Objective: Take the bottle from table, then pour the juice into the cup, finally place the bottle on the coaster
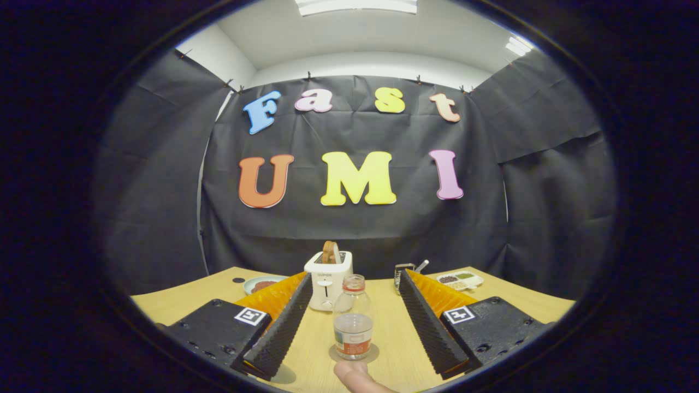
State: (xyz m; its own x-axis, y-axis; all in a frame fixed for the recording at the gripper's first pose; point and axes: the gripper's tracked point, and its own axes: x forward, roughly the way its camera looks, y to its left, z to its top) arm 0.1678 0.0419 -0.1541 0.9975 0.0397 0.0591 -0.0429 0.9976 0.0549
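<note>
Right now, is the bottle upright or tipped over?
Upright. The bottle stands neck-up on a round coaster between the open jaws, untouched by either, with liquid level in its lower half.

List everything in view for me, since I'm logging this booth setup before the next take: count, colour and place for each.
clear plastic bottle: one, red cap and label, between the open fingers, standing on a round coaster
white toaster: one, bread in slot, beyond bottle
teal plate: one, dark food on it, beside toaster
white divided tray: one, beyond one finger
metal object: one, near tray, unclear
wooden table: one, tan
fingertip: one, just before bottle
gripper: one, open, around the bottle without touching it
</note>
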